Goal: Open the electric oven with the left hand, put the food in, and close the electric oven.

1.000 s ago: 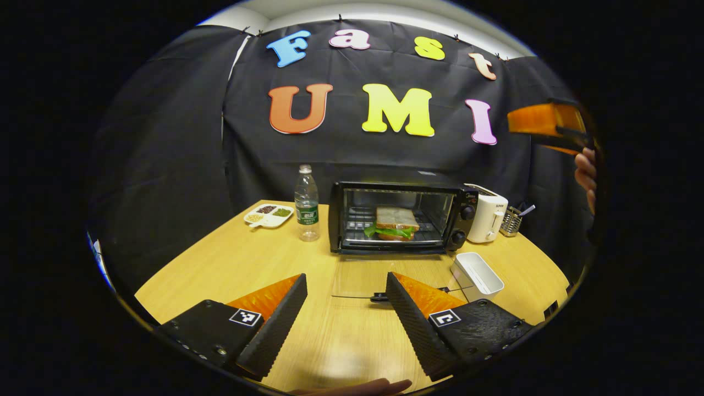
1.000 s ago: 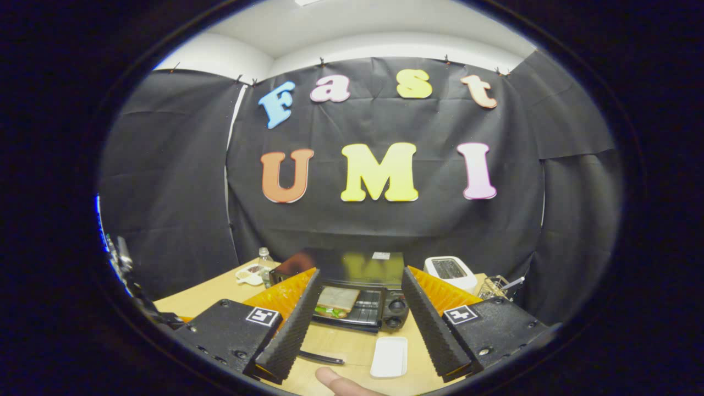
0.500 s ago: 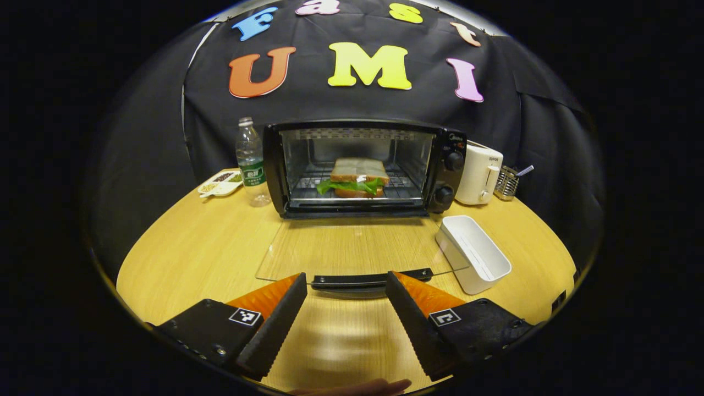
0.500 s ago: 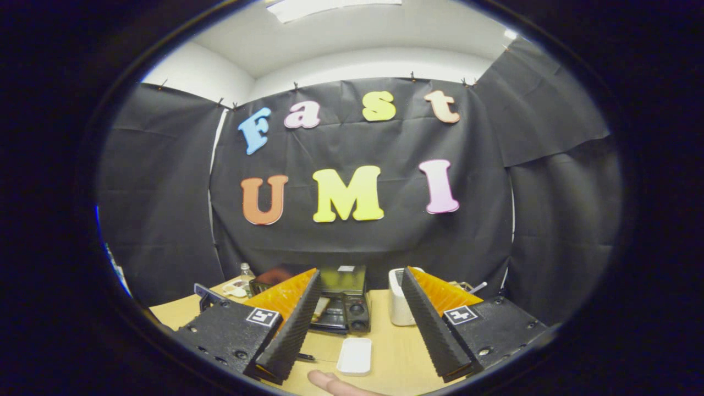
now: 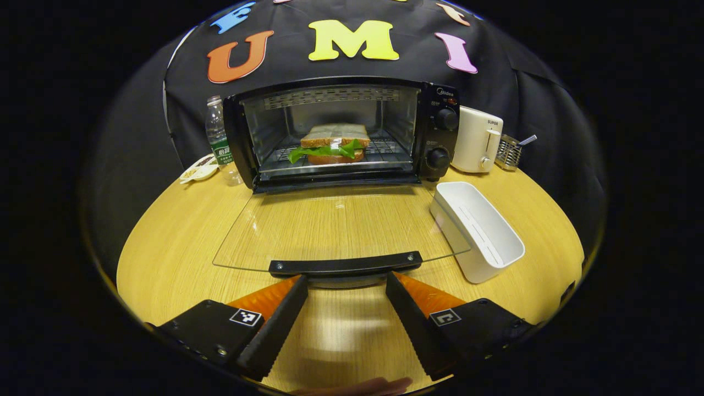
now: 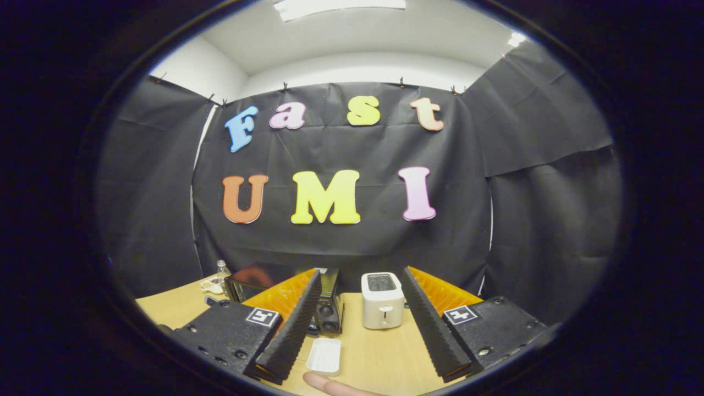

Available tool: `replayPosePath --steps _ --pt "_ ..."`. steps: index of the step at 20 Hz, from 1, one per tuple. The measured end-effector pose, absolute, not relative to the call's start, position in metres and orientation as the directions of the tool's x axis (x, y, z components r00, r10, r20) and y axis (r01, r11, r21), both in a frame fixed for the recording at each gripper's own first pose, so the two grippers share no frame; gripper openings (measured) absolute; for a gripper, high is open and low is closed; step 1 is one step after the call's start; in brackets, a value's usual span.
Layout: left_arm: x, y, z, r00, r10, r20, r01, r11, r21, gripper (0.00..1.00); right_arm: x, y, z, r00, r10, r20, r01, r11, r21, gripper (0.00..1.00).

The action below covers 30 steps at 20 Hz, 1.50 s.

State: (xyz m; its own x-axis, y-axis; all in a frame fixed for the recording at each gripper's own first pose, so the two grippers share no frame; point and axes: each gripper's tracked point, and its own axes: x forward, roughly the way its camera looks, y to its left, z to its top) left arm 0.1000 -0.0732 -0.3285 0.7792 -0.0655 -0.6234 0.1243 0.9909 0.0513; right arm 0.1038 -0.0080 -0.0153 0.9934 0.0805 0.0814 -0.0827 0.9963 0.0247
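In the left gripper view the black electric oven (image 5: 440, 137) stands at the back of the wooden table (image 5: 176, 231), its glass door (image 5: 335, 225) folded flat down toward me. A sandwich (image 5: 330, 144) with green lettuce lies on the rack inside. My left gripper (image 5: 346, 286) is open, just short of the door's black handle (image 5: 345, 265), with nothing between its fingers. In the right gripper view my right gripper (image 6: 360, 278) is open and held high above the table, with the oven (image 6: 327, 313) partly hidden behind its left finger.
A white rectangular tray (image 5: 478, 231) lies right of the door. A white toaster (image 5: 477, 140), a wire holder (image 5: 509, 154), a water bottle (image 5: 217, 137) and a small snack dish (image 5: 197, 170) flank the oven. The toaster (image 6: 382, 300) and tray (image 6: 324, 355) also show below my right gripper.
My left gripper has come down and forward toward the door handle. My right gripper has risen and turned to the right, away from the oven.
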Motion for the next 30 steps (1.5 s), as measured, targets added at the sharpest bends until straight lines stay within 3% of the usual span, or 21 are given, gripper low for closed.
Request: replayPosePath --steps 6,12,22,30 --pt "0.100 -0.073 -0.326 0.755 -0.065 -0.652 0.123 0.991 0.043 0.94 0.108 -0.017 -0.033 0.996 0.074 0.048 -0.076 0.996 0.040 0.94" --pt "0.104 -0.074 -0.301 0.788 -0.050 -0.613 0.106 0.993 0.056 0.95 0.109 -0.031 -0.033 0.999 0.030 0.043 -0.031 0.999 0.020 0.94" --pt "0.130 -0.072 -0.229 0.896 -0.063 -0.439 0.112 0.990 0.088 0.96 0.102 -0.040 -0.028 0.998 -0.009 0.060 0.007 0.999 0.033 0.94" --pt "0.160 -0.072 -0.194 0.924 -0.091 -0.373 0.124 0.990 0.067 0.96 0.087 -0.047 -0.022 0.996 -0.037 0.086 0.033 0.998 0.044 0.94"
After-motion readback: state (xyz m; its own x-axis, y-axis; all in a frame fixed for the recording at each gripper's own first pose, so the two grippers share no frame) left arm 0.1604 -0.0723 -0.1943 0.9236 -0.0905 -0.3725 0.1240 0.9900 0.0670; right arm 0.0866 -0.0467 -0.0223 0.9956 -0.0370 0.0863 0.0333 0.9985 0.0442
